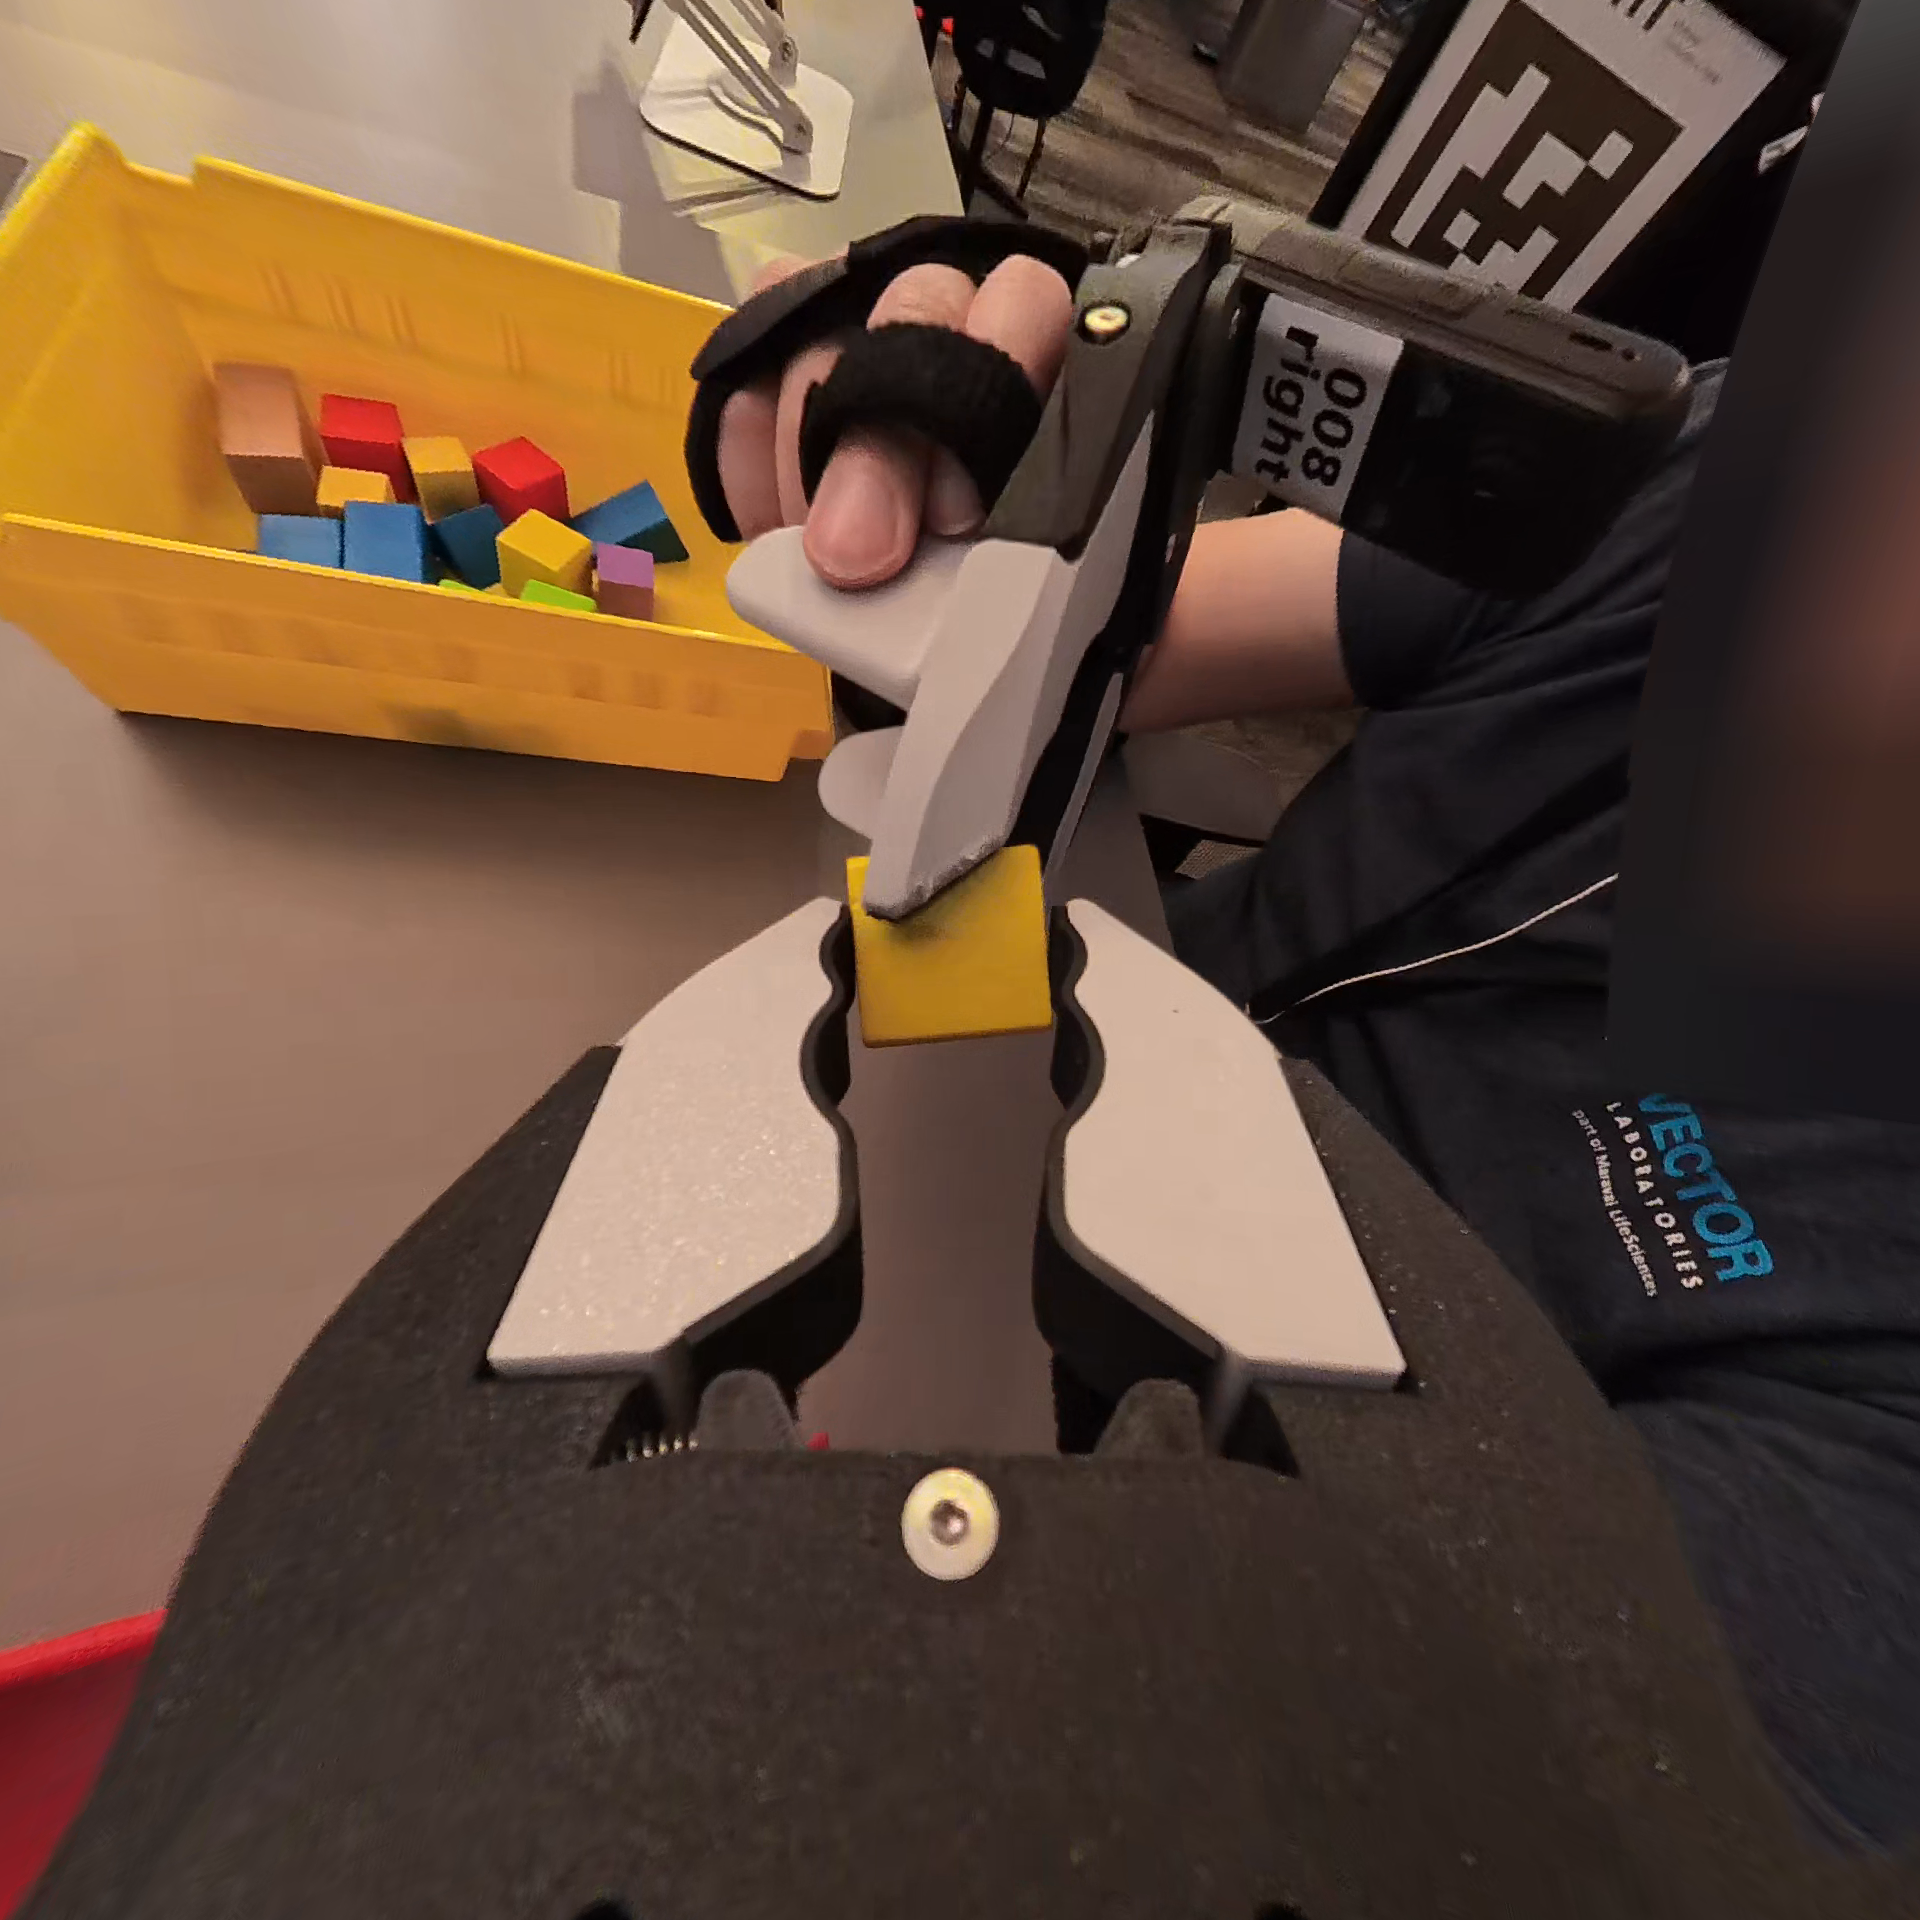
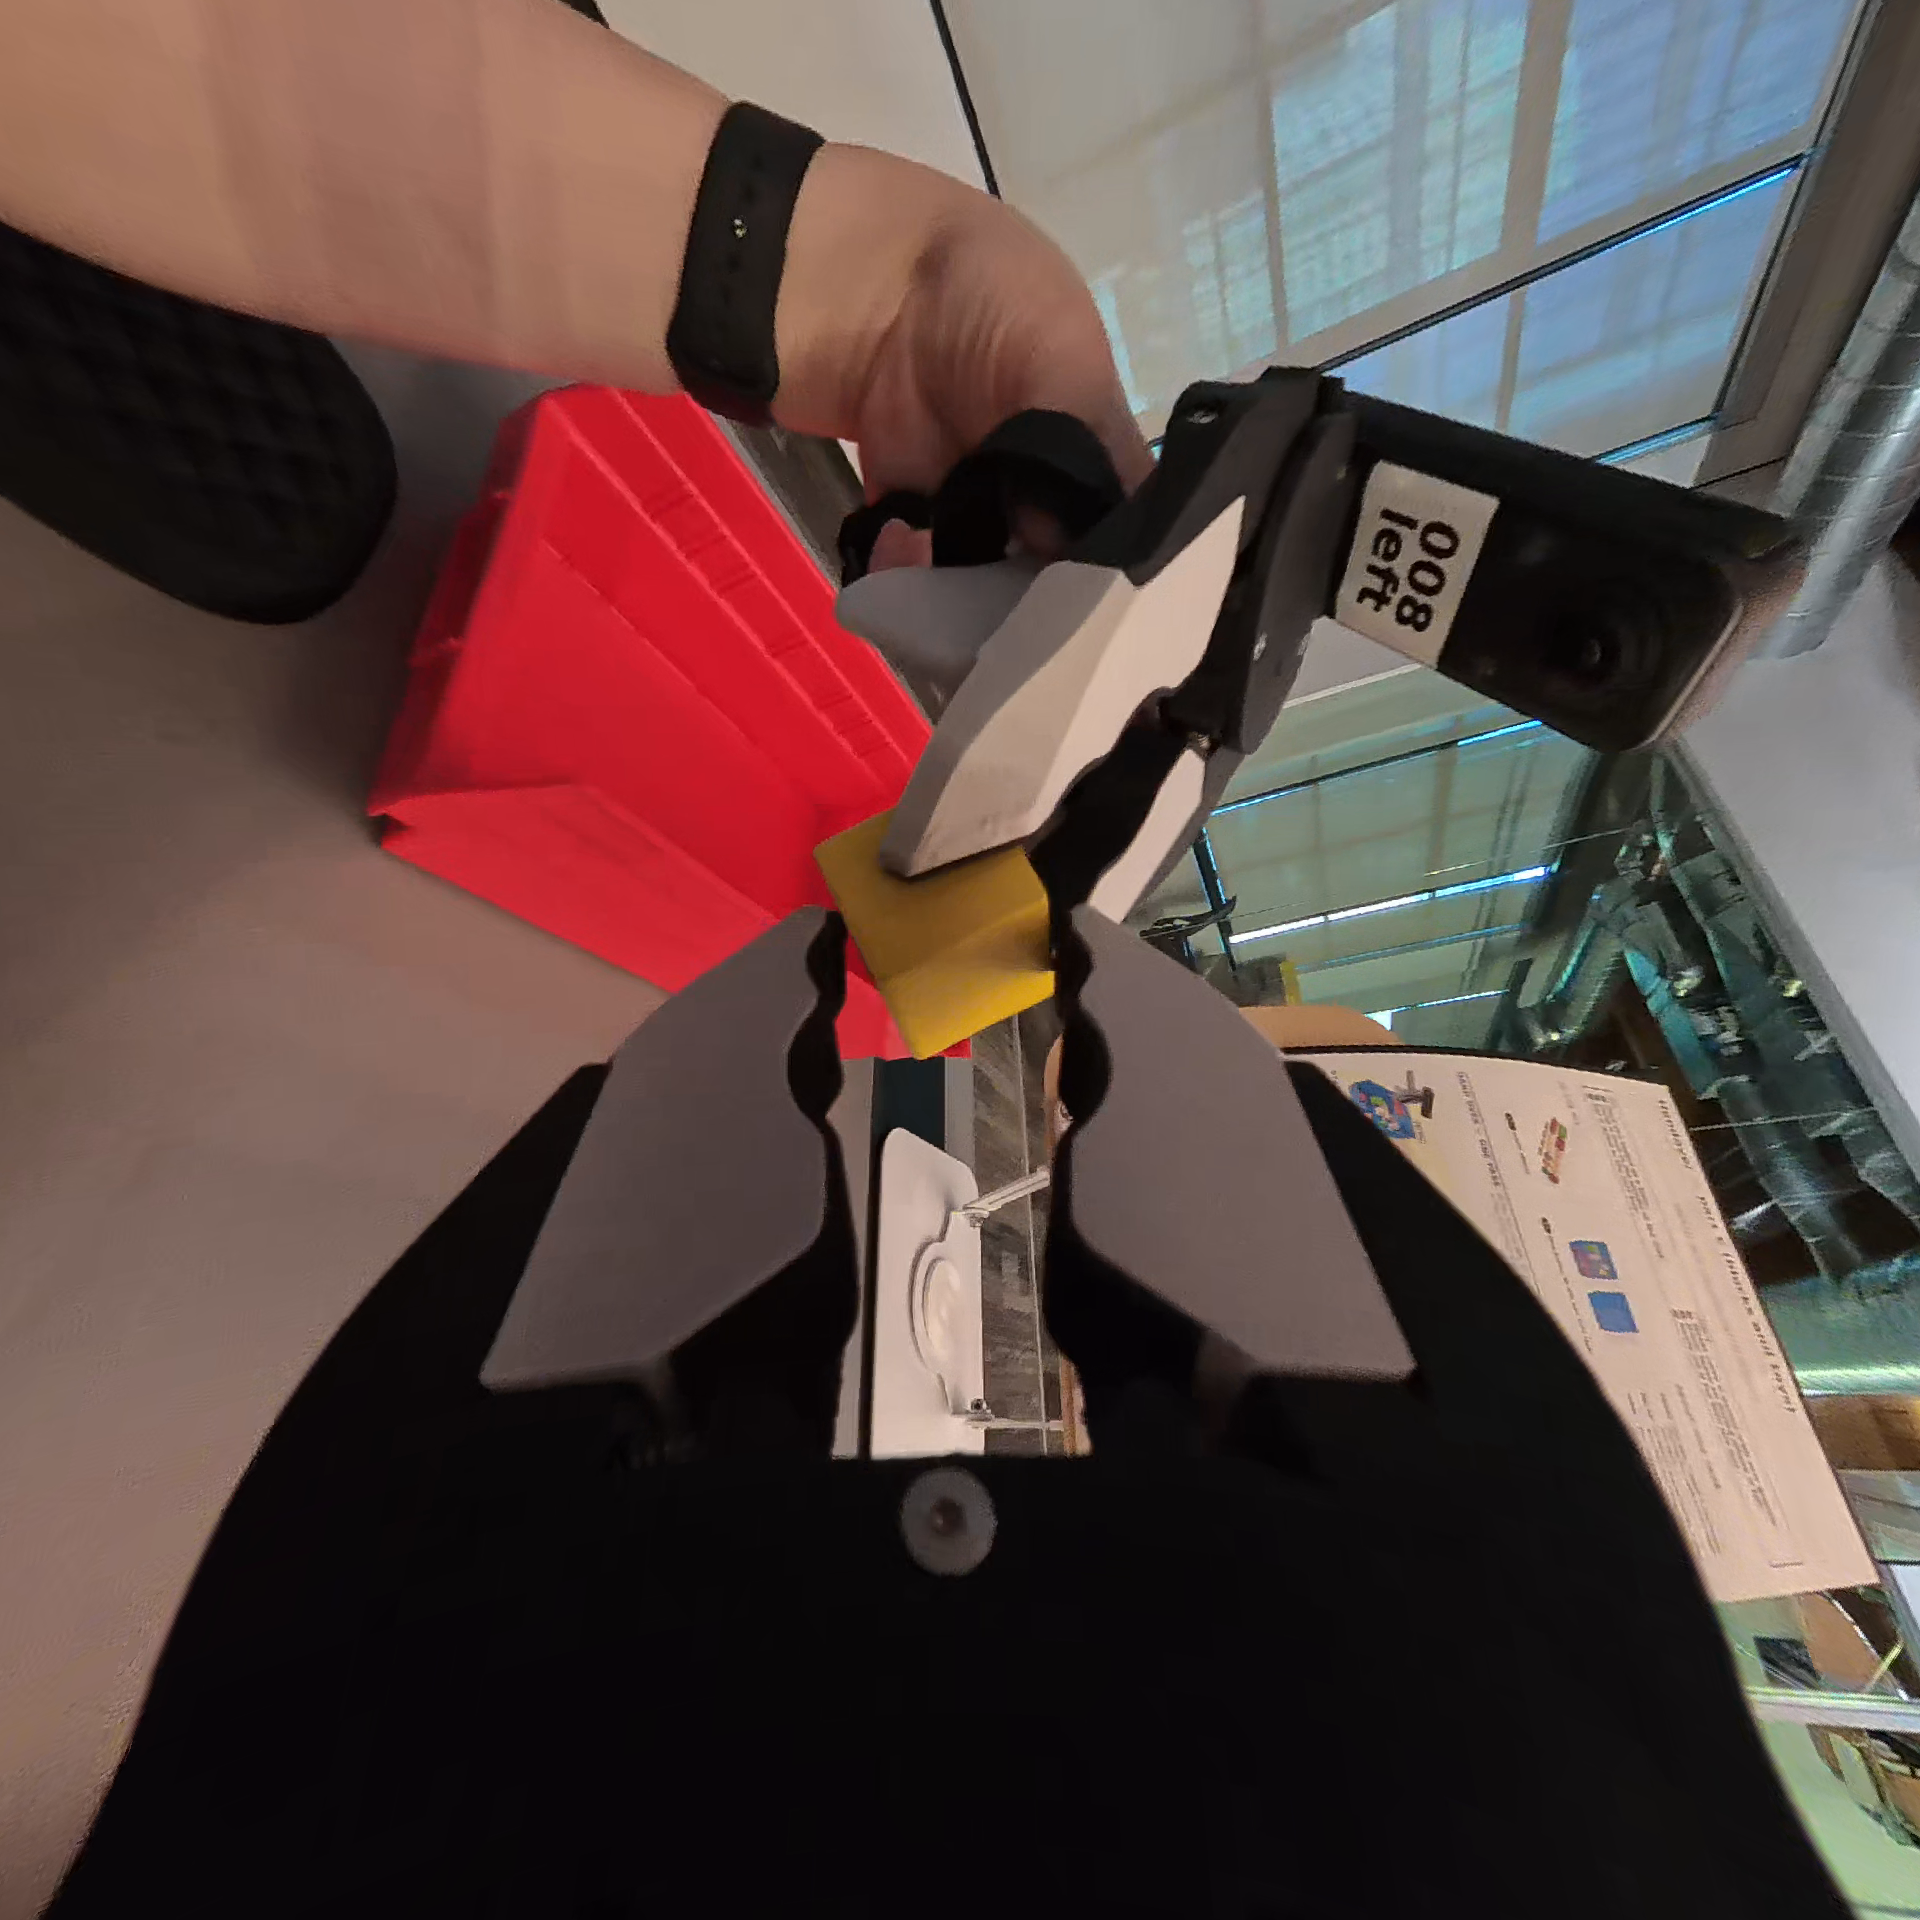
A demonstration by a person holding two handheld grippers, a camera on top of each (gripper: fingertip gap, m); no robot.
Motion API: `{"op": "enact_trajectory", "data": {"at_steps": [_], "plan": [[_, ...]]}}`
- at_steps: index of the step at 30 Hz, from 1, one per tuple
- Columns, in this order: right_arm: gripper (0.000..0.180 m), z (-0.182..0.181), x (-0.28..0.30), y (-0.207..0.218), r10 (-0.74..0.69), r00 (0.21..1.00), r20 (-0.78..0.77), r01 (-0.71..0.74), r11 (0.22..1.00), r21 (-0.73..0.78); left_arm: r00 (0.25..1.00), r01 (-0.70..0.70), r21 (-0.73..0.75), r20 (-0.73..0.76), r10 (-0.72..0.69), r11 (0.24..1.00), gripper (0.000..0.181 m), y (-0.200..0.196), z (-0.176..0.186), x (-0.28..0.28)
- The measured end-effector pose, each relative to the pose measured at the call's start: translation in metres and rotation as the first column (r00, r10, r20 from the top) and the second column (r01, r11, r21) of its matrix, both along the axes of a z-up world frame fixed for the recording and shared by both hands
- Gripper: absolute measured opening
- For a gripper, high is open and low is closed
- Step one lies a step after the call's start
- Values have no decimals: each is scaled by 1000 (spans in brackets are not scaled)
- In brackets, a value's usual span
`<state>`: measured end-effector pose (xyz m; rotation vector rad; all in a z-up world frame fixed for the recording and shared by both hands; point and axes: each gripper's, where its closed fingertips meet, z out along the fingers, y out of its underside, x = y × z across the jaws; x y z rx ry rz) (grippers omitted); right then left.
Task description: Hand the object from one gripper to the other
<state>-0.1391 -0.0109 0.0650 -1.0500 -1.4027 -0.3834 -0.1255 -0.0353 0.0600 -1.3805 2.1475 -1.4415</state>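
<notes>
Above the grey table (image 1: 312,987), both grippers meet on one yellow block (image 1: 951,971). Left gripper (image 1: 951,935): fingers partly closed, tips touching the block's two side faces. Right gripper (image 2: 951,935): fingers at a similar narrow opening, tips against the same block from the other direction; left wrist view shows one of its white fingers (image 1: 966,748) pressed on the block's upper face. Block is off the table, held between both sets of tips. Yellow bin (image 1: 416,665) of mixed coloured blocks (image 1: 447,488) sits on the table beyond. Red bin (image 2: 623,675) lies near the left hand (image 2: 935,343).
</notes>
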Motion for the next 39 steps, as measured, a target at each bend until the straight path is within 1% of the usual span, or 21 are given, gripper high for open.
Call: {"op": "enact_trajectory", "data": {"at_steps": [4, 7, 10, 11, 13, 15, 17, 19, 20, 21, 22, 24, 26, 29, 31, 32, 33, 35, 36, 38, 39], "plan": [[36, 1, 1, -2, 5, 1000, -7, -6, 1000, -21, 1000, 13, -14, 18, -13, 1000, 35, -1, 4, 0], [34, 2, 15, -3, -31, 999, -11, 30, 995, -99, 993, -91, 61, 87, 85, 994, 41, 16, 10, 8], [34, 2, 62, 1, -168, 986, 6, 165, 963, -210, 958, -212, 183, 232, 167, 960, 42, 35, 25, 10], [34, -4, 85, -1, -228, 973, 24, 225, 928, -296, 938, -245, 196, 297, 181, 949, 46, 37, 35, 10], [34, -15, 137, -8, -364, 931, 34, 340, 830, -443, 882, -305, 175, 423, 209, 936, 55, 38, 57, 6], [34, -40, 183, -24, -470, 880, 73, 414, 681, -604, 815, -374, 146, 523, 250, 916, 56, 42, 75, 3], [34, -73, 221, -40, -552, 816, 172, 487, 496, -719, 749, -436, 111, 596, 291, 893, 55, 46, 86, 1], [34, -108, 247, -51, -599, 747, 288, 546, 305, -780, 685, -487, 70, 650, 330, 871, 56, 50, 98, 1], [34, -123, 254, -54, -605, 717, 345, 566, 217, -795, 659, -490, 41, 671, 340, 871, 56, 48, 103, 0], [34, -138, 254, -59, -580, 712, 395, 561, 133, -817, 635, -487, 6, 689, 349, 874, 55, 46, 109, -1], [34, -151, 250, -63, -541, 723, 430, 550, 73, -832, 614, -477, -30, 704, 357, 879, 52, 44, 114, -2], [34, -169, 244, -68, -484, 737, 472, 537, -6, -844, 602, -439, -76, 715, 356, 895, 53, 37, 122, -6], [34, -180, 240, -68, -455, 742, 492, 530, -50, -846, 586, -420, -99, 729, 353, 902, 56, 33, 128, -10], [34, -193, 236, -64, -433, 761, 483, 502, -80, -861, 592, -385, -104, 734, 331, 917, 41, 28, 131, -15], [34, -200, 239, -63, -438, 750, 495, 500, -112, -859, 553, -375, -116, 768, 322, 920, 34, 28, 137, -19], [34, -203, 239, -64, -435, 747, 502, 502, -126, -856, 538, -361, -107, 787, 301, 926, 24, 26, 139, -20], [34, -205, 241, -64, -431, 743, 511, 511, -127, -850, 527, -361, -98, 799, 290, 927, 23, 26, 139, -22], [34, -209, 243, -64, -416, 739, 530, 529, -130, -839, 498, -392, -92, 816, 295, 915, 24, 31, 142, -22], [34, -210, 243, -64, -412, 740, 531, 531, -127, -838, 505, -391, -74, 816, 282, 917, 30, 31, 140, -23], [34, -210, 245, -64, -422, 730, 538, 542, -122, -831, 557, -367, -22, 795, 239, 930, 46, 25, 131, -22], [34, -210, 247, -63, -430, 722, 542, 548, -122, -827, 573, -360, -14, 786, 233, 933, 50, 23, 129, -21]]}}
